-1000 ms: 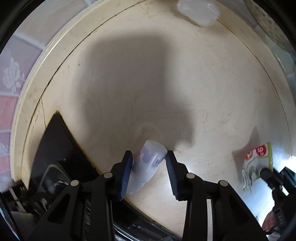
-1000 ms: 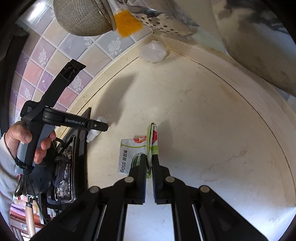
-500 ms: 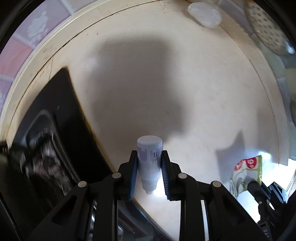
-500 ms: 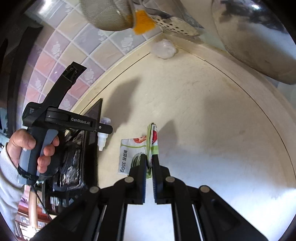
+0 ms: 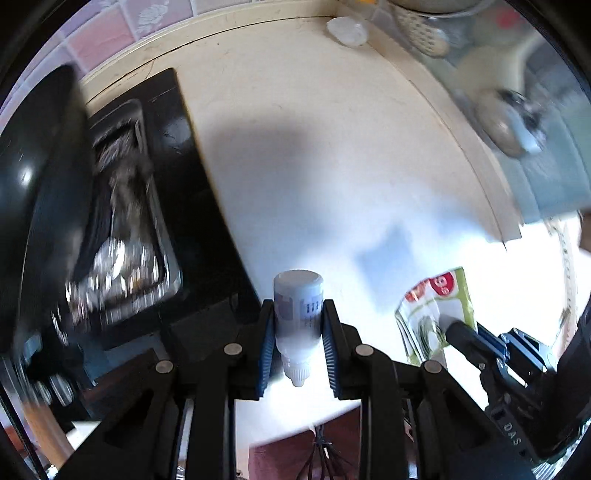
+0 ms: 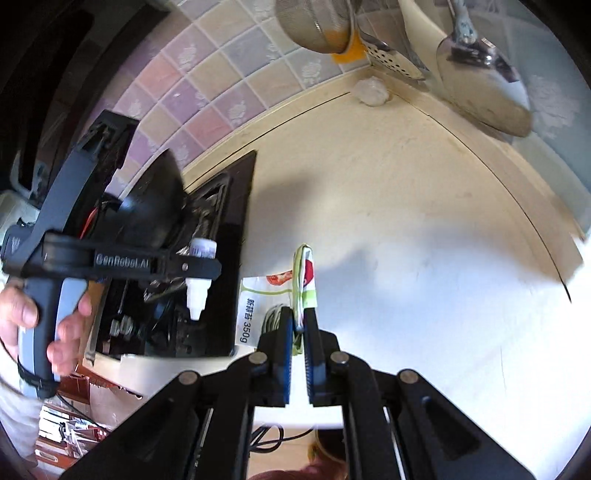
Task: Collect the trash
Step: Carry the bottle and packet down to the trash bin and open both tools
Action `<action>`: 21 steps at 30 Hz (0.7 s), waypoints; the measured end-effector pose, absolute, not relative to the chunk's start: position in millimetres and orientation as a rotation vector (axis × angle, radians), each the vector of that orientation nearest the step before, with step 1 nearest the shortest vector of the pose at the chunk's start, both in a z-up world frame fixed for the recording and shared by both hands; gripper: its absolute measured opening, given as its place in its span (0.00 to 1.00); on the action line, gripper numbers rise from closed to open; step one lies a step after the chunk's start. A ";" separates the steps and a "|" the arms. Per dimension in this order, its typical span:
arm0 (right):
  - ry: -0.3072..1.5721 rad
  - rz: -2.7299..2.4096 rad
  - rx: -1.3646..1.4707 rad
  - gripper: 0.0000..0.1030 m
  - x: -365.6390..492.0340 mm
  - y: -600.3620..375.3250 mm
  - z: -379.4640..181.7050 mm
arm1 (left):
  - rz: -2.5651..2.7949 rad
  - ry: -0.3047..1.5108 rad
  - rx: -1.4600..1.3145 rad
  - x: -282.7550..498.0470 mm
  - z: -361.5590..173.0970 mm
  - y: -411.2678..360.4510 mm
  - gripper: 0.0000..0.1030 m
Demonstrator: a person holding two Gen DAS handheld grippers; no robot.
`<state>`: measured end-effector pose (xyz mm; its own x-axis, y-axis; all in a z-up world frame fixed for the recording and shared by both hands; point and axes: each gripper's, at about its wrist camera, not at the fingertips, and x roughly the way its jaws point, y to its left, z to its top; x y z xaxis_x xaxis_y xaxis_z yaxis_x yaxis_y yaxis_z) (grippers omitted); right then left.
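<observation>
My left gripper (image 5: 298, 314) is shut on a small white plastic bottle (image 5: 298, 306) with a pale purple label, nozzle pointing back toward me, held above the counter's front edge. The bottle also shows in the right wrist view (image 6: 197, 273), clamped in the left gripper (image 6: 199, 266). My right gripper (image 6: 299, 317) is shut on a green, white and red food wrapper (image 6: 304, 280), lifted off the cream counter (image 6: 406, 240). The wrapper also shows in the left wrist view (image 5: 436, 306).
A black gas stove (image 5: 147, 221) lies to the left, with a dark pan (image 6: 155, 199) on it. A crumpled clear plastic piece (image 6: 370, 91) sits in the far corner by the tiled wall. A strainer (image 6: 314, 22) and ladles (image 6: 484, 88) hang above.
Both grippers have lifted and pulled back toward the counter's front edge with their loads. The left gripper closed on the bottle a second ago and raised it.
</observation>
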<state>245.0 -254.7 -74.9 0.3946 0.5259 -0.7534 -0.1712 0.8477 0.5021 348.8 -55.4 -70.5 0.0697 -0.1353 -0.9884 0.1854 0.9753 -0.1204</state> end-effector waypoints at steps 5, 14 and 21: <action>1.073 0.443 0.339 0.05 194.8 -246.9 -62.9 | -0.292 1.416 0.049 264.8 -49.4 -54.5 0.21; 1.132 0.305 0.313 0.05 95.6 -222.1 -84.4 | -0.384 1.318 0.057 134.6 -74.5 -41.9 0.21; 1.239 0.192 0.336 0.05 33.0 -206.1 -151.5 | -0.441 1.390 0.048 80.0 -158.9 -25.2 0.22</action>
<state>33.0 -206.1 -151.5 0.3189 0.3224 -0.8913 0.0381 0.9353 0.3519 80.0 -25.2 -158.9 0.1122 -0.2723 -0.9557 0.3284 0.9179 -0.2229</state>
